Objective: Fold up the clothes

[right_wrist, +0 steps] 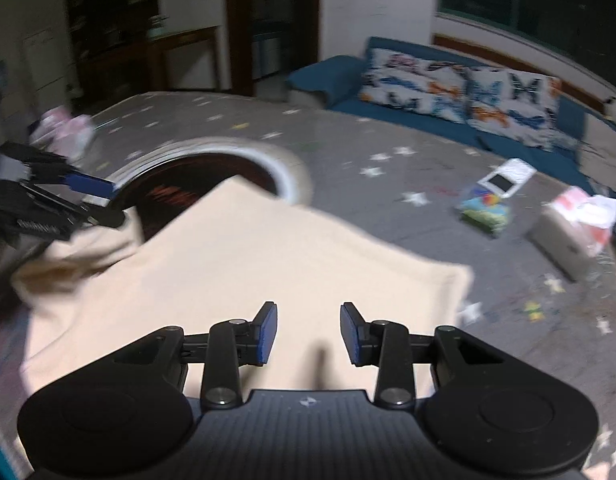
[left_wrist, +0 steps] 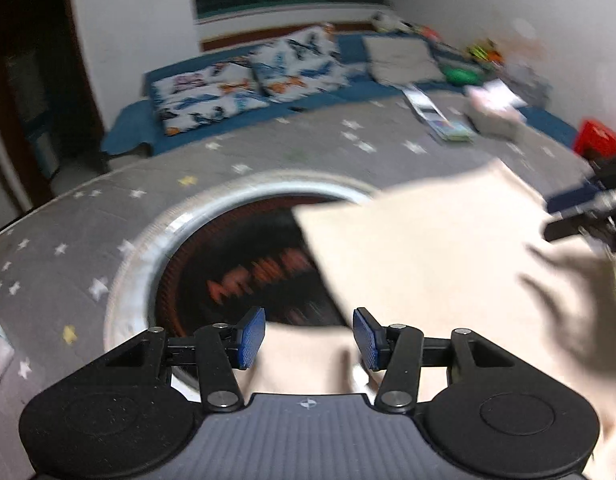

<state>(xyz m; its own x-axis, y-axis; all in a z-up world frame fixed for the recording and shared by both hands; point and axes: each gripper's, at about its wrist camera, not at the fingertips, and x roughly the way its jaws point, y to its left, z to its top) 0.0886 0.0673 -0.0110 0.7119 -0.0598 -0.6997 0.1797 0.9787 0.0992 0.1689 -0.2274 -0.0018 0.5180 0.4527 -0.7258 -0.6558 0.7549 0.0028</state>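
A cream cloth [left_wrist: 436, 264] lies spread on a grey star-patterned table cover [left_wrist: 267, 148], partly over a round dark opening [left_wrist: 243, 264] in the table. My left gripper [left_wrist: 309, 338] hovers open above the cloth's near edge, nothing between its blue pads. In the right wrist view the same cream cloth [right_wrist: 267, 264] lies flat below my right gripper [right_wrist: 308, 332], which is open and holds nothing. The right gripper [left_wrist: 584, 210] shows at the right edge of the left wrist view, and the left gripper [right_wrist: 87, 196] at the left of the right wrist view. Both views are motion-blurred.
A blue sofa [left_wrist: 235, 120] with butterfly cushions [left_wrist: 243, 80] stands behind the table. A colourful packet [right_wrist: 484, 208], a white card [right_wrist: 508, 176] and a tissue box [right_wrist: 568, 240] lie on the cover at the right. A red box [left_wrist: 596, 138] sits at the far right.
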